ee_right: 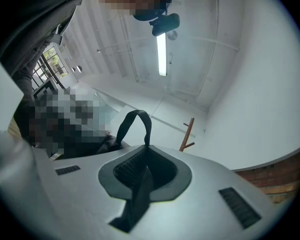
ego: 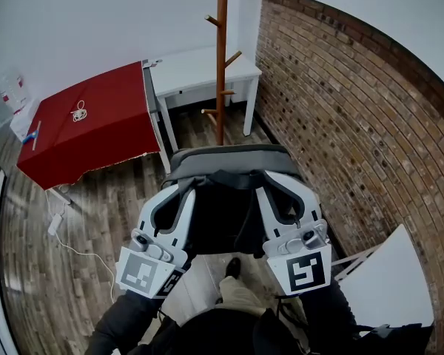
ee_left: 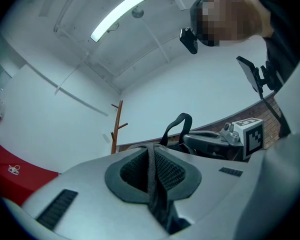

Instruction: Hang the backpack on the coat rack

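Note:
I hold a grey and black backpack (ego: 229,198) up between both grippers in the head view. The left gripper (ego: 183,188) is shut on a black webbing strap (ee_left: 153,184) at the pack's left side. The right gripper (ego: 278,185) is shut on another black strap (ee_right: 139,191) at its right side. The pack's carry loop (ee_right: 135,125) stands upright above the top edge. The wooden coat rack (ego: 221,58) stands straight ahead beyond the pack, its pegs bare. It also shows small in the left gripper view (ee_left: 117,128) and the right gripper view (ee_right: 187,134).
A brick wall (ego: 340,117) runs along the right. A white desk (ego: 200,69) stands behind the rack, and a red-covered table (ego: 96,128) is at the left. A white panel (ego: 392,279) leans at the lower right. A white cable and power strip (ego: 55,224) lie on the wooden floor.

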